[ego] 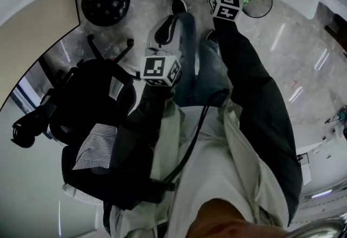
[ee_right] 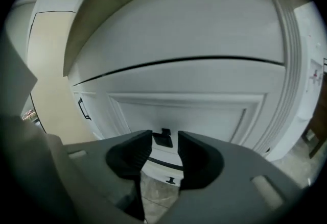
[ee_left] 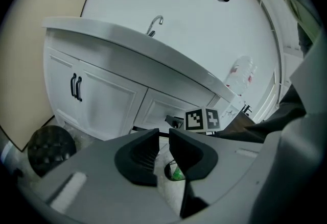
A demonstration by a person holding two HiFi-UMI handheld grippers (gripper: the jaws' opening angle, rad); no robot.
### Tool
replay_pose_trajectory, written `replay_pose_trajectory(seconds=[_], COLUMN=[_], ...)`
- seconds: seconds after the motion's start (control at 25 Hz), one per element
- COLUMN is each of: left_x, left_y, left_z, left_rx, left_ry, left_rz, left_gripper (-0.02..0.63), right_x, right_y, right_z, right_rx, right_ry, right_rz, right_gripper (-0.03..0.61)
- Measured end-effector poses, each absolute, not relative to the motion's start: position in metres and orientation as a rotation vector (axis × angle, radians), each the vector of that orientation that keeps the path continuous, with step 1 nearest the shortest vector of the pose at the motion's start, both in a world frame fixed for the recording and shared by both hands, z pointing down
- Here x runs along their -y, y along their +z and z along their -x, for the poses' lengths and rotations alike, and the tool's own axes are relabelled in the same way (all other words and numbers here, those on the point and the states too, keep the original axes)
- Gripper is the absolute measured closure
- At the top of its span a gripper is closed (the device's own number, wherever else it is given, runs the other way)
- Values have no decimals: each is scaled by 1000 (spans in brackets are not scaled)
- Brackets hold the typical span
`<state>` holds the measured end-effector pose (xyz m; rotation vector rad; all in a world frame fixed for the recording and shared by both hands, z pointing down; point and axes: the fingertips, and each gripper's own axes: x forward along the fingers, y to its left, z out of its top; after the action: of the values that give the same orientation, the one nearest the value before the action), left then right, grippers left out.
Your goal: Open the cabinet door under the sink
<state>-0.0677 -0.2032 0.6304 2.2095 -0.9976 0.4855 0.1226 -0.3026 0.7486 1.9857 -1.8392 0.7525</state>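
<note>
While the right gripper (ee_right: 165, 135) jaws stand wide and empty, centre them on the cabinet door (ee_right: 194, 116) handle (ee_right: 162, 140); left gripper (ee_left: 164, 133) jaws barely apart, empty.

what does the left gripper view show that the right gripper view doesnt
Only left gripper view: faucet, black bin, the other gripper's marker cube. Only right gripper view: a door panel close up, with a small black fitting. Both: white cabinet doors, a black handle, own jaws apart with nothing gripped.
</note>
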Motion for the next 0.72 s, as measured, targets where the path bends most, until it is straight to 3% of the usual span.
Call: replay_pose_trajectory(seconds=[0.12,0.24,0.72], left_x=[194,186,162], left_y=[642,651,650], left_z=[77,84,99], left_rx=[990,982,980], left_ry=[504,527,484], left_rz=[-2166,-2142,-2125], left_gripper=[547,606,606], right_x=[313,313,310], right_y=[759,760,762], right_z=[-120,-123,-118], right_rx=[1790,1692,1690], right_ry=[728,651,688], right_rz=[-1994,-2039,-1912], right_gripper=[422,427,454])
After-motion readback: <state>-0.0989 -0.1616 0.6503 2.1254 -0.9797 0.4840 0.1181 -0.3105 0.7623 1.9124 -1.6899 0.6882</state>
